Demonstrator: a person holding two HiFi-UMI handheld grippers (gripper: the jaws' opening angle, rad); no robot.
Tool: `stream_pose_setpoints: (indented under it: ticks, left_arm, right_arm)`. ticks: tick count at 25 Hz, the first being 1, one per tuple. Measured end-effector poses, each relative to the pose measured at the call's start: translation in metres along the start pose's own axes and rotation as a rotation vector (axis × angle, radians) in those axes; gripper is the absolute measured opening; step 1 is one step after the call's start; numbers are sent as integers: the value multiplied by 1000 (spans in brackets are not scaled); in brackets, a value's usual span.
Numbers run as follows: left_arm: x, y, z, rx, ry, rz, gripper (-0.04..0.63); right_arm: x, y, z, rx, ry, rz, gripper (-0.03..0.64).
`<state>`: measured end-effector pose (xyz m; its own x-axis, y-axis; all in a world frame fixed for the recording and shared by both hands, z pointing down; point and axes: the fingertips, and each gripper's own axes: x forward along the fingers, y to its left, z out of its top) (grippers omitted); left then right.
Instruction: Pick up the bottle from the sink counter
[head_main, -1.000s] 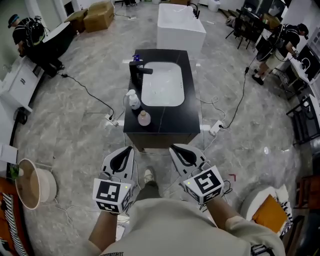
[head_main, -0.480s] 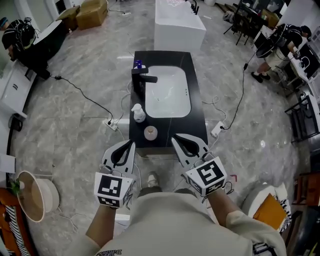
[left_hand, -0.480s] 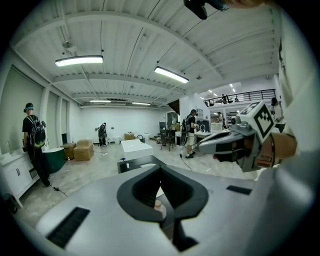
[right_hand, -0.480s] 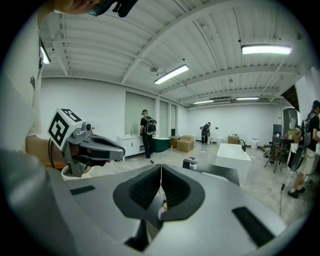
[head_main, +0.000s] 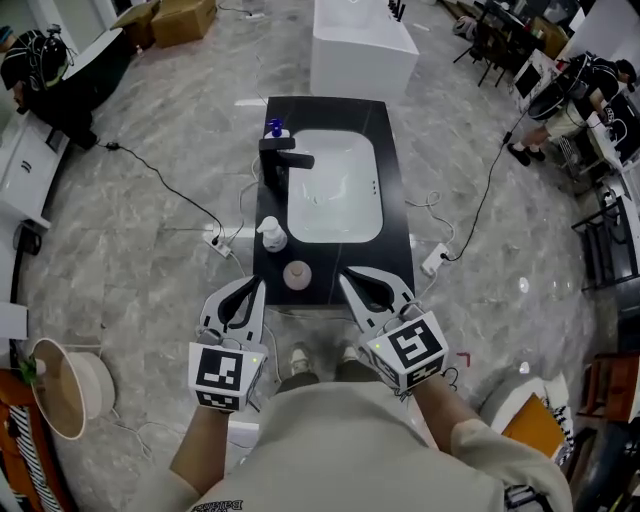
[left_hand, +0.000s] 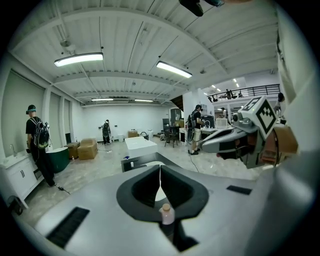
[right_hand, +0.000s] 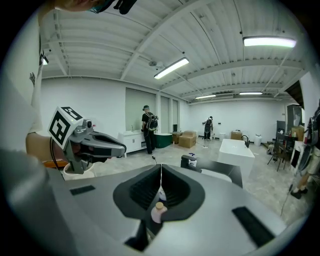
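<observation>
1. Firstly, at far left, a round beige tub on a white base stands on the grey marbled floor, well apart from the work area.
2. Left gripper: jaws fully together, seam closed, nothing between them. Its tips show at the near left corner of the black rectangular sink counter. It holds nothing.
3. A white pump-top dispenser bottle stands upright on the counter's left strip, just beside the white inset basin. A black block-shaped faucet stands behind it on the same strip.
4. The small pale pink bottle with a tan cap stands upright near the counter's front edge, just in front of the dispenser. It lies between the two grippers' tips and slightly beyond them, touched by neither. Nothing stands between it and either gripper.
5. Right gripper: jaws likewise pressed together and empty. Its tips show over the counter's front edge, right of the pink bottle.
6. A white power strip with a black cable lies on the floor beside the counter's right side.
</observation>
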<state>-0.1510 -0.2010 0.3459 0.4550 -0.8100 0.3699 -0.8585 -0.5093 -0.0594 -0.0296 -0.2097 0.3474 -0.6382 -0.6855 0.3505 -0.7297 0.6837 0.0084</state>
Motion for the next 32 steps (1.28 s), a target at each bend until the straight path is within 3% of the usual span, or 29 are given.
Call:
stream_pose_setpoints:
  ticks: [7,11,12,13,14,19,25,32]
  left_arm:
    - [13,-5,9,-4,-40,64,8]
    - [22,-10,6,-49,-32,35,11]
    - [26,-13,4,-52,-21,13,40]
    - [31,-16,2,-51,-9,-10,147]
    - [36,-18,1,-45,0,-28,202]
    - [64,-23,-16,1,10,-84,346]
    - [107,-29,-60,36,83,-151,374]
    - [154,-25,-127,24,174,-190,382]
  right_arm:
    - [7,-19,-3,4,-2,52,-3]
    - [14,-26,-3,0,-3,79,-3]
    - [16,-27,-3,-1,-3,84,-3]
    - [19,-29,-3,-1,-4,89,-3]
    - [21,-30,-4,-1,-5,93,-3]
    - [41,-37,-6,5,-9,114,-3]
    - [71,-37,-18,-9,18,141,-3]
    - [109,-32,-54,14,69,178,-3]
